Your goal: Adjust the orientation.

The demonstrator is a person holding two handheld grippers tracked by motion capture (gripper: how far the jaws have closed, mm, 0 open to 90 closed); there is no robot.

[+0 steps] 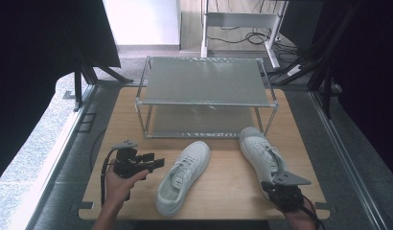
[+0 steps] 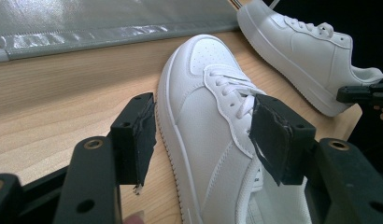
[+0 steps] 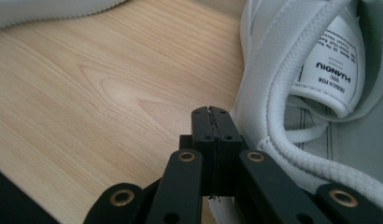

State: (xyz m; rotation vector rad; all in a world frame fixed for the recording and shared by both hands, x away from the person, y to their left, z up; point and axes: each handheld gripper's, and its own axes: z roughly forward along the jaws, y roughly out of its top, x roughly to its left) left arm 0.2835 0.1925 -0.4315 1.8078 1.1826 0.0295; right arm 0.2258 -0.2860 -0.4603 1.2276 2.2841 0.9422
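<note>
White leather marks both sneakers on the pale wooden table (image 1: pixel 137 120), in front of a two-tier metal shoe rack (image 1: pixel 206 96). The left sneaker (image 1: pixel 182 177) lies at mid-table with its toe angled toward the rack; the right sneaker (image 1: pixel 264 158) sits nearer the table's right edge, its toe close to the rack's front right leg.

The left gripper (image 1: pixel 156 163) hovers just beside the left sneaker with jaws spread wide and nothing between the pads; in the left gripper view the left sneaker (image 2: pixel 213 121) lies just ahead of that gap, likely lined up for a grasp across its upper.

The right gripper (image 3: pixel 212 114) has its jaws pressed together, empty, touching or almost touching the padded heel collar of the right sneaker (image 3: pixel 320 93), probably placed to nudge or steady it.

The rack's lower shelf looks open, with bare wood between it and the shoes; the right sneaker's heel lies close to the table's near right corner.
</note>
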